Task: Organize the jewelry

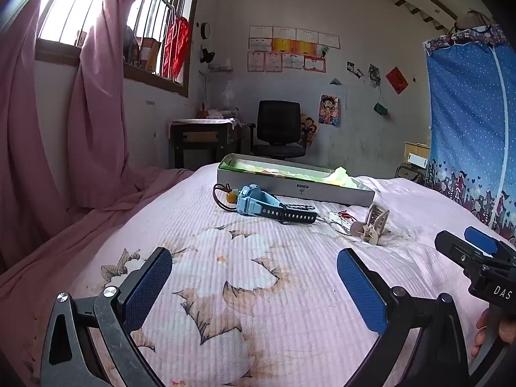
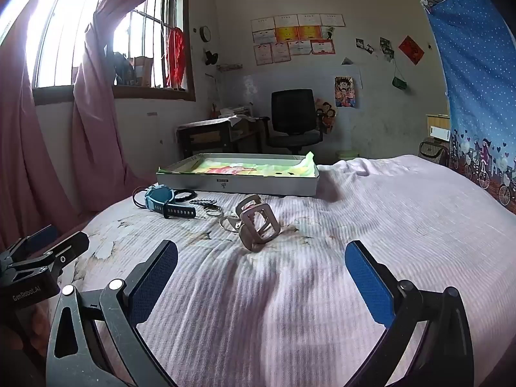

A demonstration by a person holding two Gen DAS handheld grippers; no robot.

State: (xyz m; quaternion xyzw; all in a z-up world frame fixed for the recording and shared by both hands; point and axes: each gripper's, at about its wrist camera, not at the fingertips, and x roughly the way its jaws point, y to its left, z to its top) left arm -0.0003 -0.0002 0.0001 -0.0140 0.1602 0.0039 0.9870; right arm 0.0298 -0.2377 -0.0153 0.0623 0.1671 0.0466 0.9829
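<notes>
Both grippers, left (image 1: pixel 254 287) and right (image 2: pixel 261 285), gape over pink bedspread (image 1: pixel 258 290) near curtained window (image 1: pixel 106 9).

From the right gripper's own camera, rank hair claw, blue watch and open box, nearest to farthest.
1. Hair claw, straight ahead of the right gripper on the bedspread.
2. Blue watch, farther, to the left.
3. Open box, farthest, behind both.
</notes>
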